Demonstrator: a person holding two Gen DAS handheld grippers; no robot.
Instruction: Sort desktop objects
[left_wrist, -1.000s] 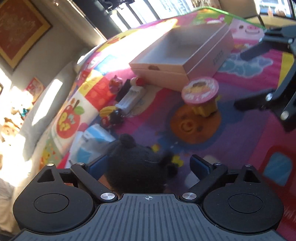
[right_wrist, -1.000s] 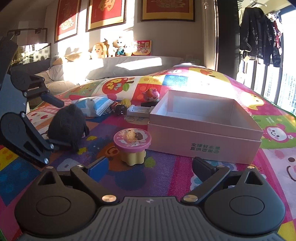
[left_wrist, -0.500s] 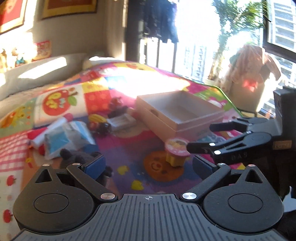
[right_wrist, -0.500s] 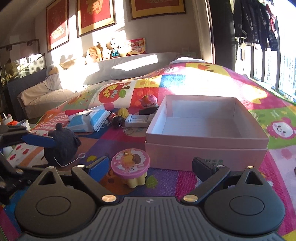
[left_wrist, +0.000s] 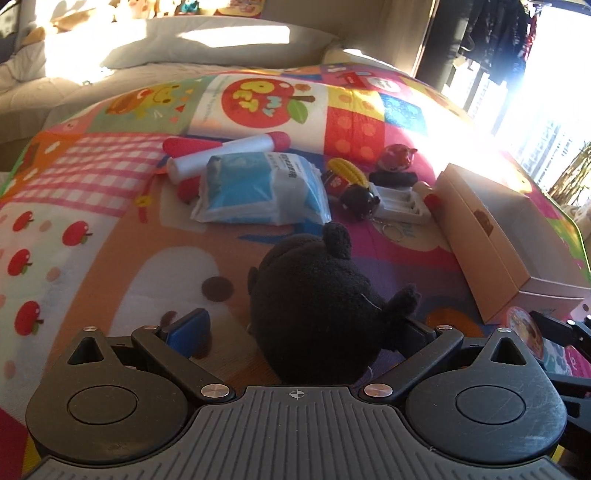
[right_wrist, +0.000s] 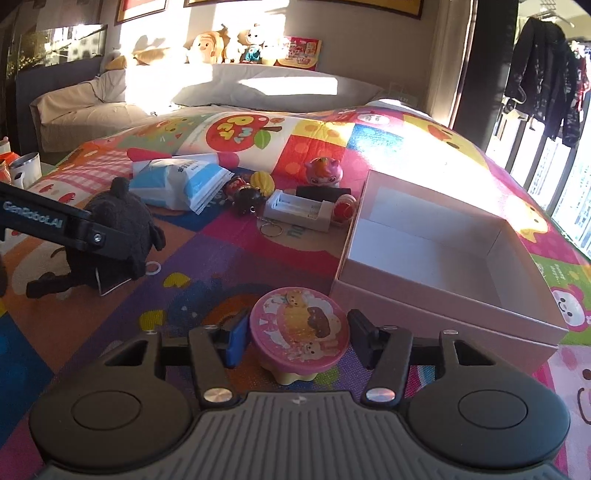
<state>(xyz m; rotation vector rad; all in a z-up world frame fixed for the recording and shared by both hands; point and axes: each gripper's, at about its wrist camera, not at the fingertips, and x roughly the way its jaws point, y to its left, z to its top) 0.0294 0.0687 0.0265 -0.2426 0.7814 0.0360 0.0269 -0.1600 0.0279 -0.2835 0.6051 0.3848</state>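
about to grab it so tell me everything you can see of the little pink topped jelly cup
The jelly cup is a small tub with a round pink foil-like lid printed with cartoon animals, wider than its pale yellow scalloped body. It stands upright and looks sealed, on the colourful play mat just in front of the open pink box, seemingly not touching it. It sits between the fingers of the right gripper, which flank the lid closely; contact cannot be told.
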